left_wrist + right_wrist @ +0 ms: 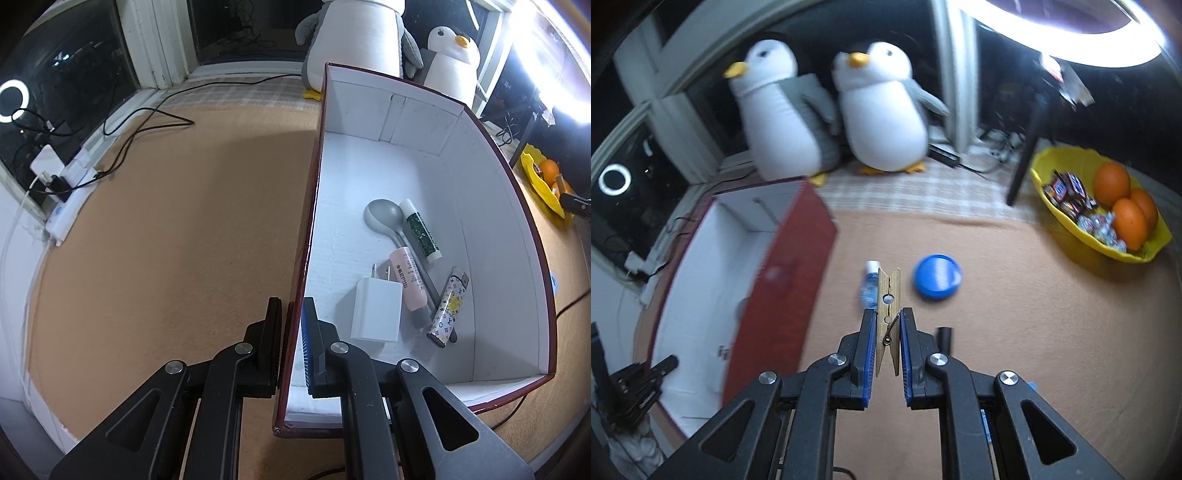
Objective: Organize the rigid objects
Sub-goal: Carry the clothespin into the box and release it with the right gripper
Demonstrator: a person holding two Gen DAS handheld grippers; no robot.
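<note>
The left gripper point(291, 317) clamps the left wall of the red-edged white cardboard box point(424, 147) to steady it, while the right gripper point(888, 328), closed on a wooden clothespin point(888, 295), holds it above the tan surface point(1015, 314) beside the box for loading.

Box point(424, 155) red outside, white inside. Spoon point(384, 218) grey, charger point(375, 314) white, tube point(408, 282) pink, lid point(937, 277) blue, bowl point(1067, 236) yellow w/ oranges point(1112, 182).

A ring light point(1071, 33) blazes at one o'clock in the right wrist view, blown out white; that view is motion-blurred. The left wrist view is sharp, with glare at two o'clock. Fisheye edges bend and darken.
</note>
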